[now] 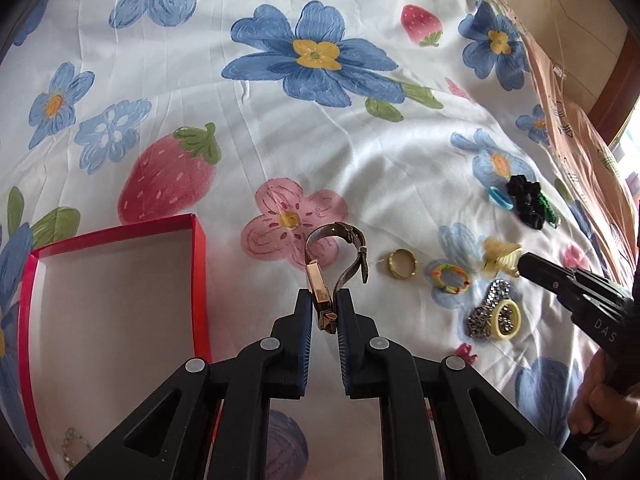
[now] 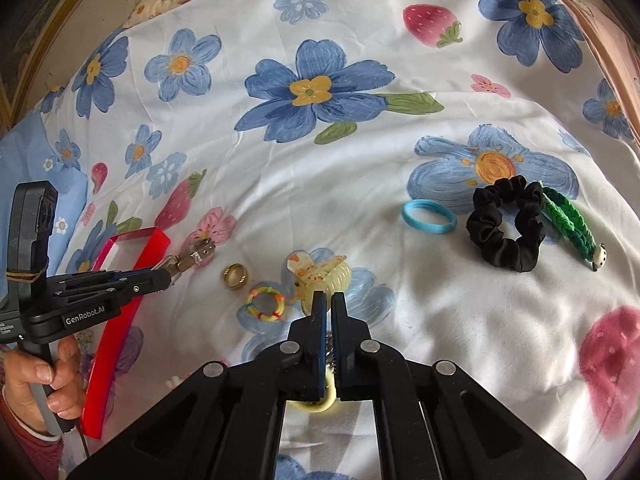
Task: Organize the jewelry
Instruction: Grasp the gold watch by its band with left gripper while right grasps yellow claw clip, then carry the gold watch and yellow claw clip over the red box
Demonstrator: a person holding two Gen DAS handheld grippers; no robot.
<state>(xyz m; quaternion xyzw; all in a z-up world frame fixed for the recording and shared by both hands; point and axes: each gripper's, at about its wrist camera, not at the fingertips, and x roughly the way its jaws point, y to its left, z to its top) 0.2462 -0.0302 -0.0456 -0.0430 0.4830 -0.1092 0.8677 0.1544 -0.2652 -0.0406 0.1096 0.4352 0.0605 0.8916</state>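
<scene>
My left gripper (image 1: 323,294) is shut on a rose-gold watch (image 1: 318,284), whose mesh band curls up above the sheet beside the open red box (image 1: 198,240). The right wrist view shows that left gripper (image 2: 168,278) with the watch (image 2: 192,258) sticking out of its tips. My right gripper (image 2: 329,304) is shut, and its tips pinch the near edge of a yellow hair claw (image 2: 320,274). A silver link watch (image 1: 490,312) with a pale yellow ring (image 1: 506,318) lies under it. A gold ring (image 1: 402,263) and a multicoloured ring (image 1: 452,278) lie between the two grippers.
A blue hair tie (image 2: 429,217), a black scrunchie (image 2: 506,224) and a green braided band (image 2: 568,228) lie to the far right on the flowered bedsheet. A bead chain (image 1: 74,446) rests in the box's near corner. A person's hand (image 2: 40,376) holds each gripper handle. Pink bedding borders the right.
</scene>
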